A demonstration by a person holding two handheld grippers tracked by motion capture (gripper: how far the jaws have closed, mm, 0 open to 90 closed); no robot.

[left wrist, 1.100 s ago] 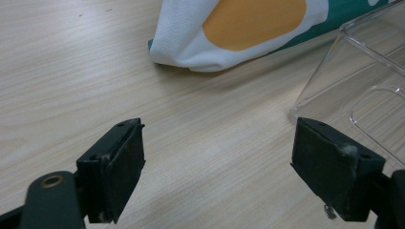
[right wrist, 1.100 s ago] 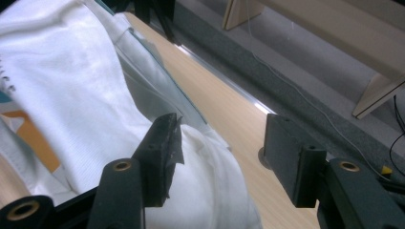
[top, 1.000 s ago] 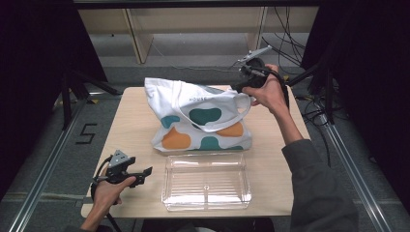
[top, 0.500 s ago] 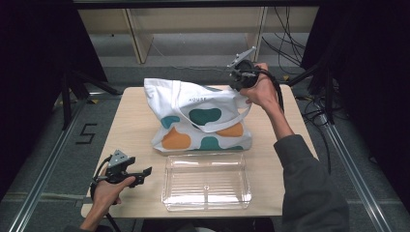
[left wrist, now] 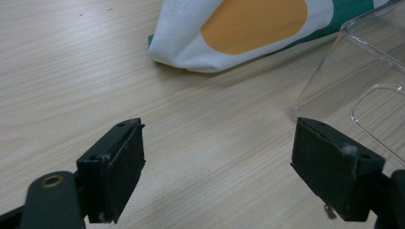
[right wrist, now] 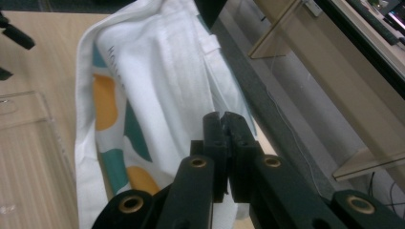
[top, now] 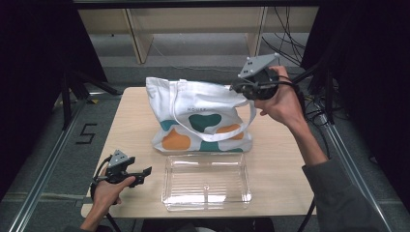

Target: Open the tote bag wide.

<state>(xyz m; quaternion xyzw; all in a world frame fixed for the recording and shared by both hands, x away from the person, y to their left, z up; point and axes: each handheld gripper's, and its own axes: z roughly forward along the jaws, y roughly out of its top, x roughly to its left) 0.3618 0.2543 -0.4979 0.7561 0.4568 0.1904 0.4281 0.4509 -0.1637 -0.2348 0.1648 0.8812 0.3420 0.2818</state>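
A white tote bag (top: 203,116) with orange and teal blobs lies on the wooden table (top: 130,121). My right gripper (top: 236,88) is shut on the bag's upper right edge and holds that corner raised off the table. In the right gripper view the jaws (right wrist: 223,119) press together with white bag fabric (right wrist: 157,62) right at their tips. My left gripper (top: 145,173) rests open near the table's front left. Its pads (left wrist: 119,167) stand wide apart over bare wood, short of the bag (left wrist: 248,24).
A clear plastic tray (top: 205,181) lies in front of the bag, close to the left gripper's right jaw (left wrist: 363,71). The bag's strap (top: 251,116) hangs below the right hand. Shelving and cables stand beyond the table's far edge.
The right gripper closed at the bag's top right edge, then moved up and to the right, pulling that corner with it. The left hand stayed still.
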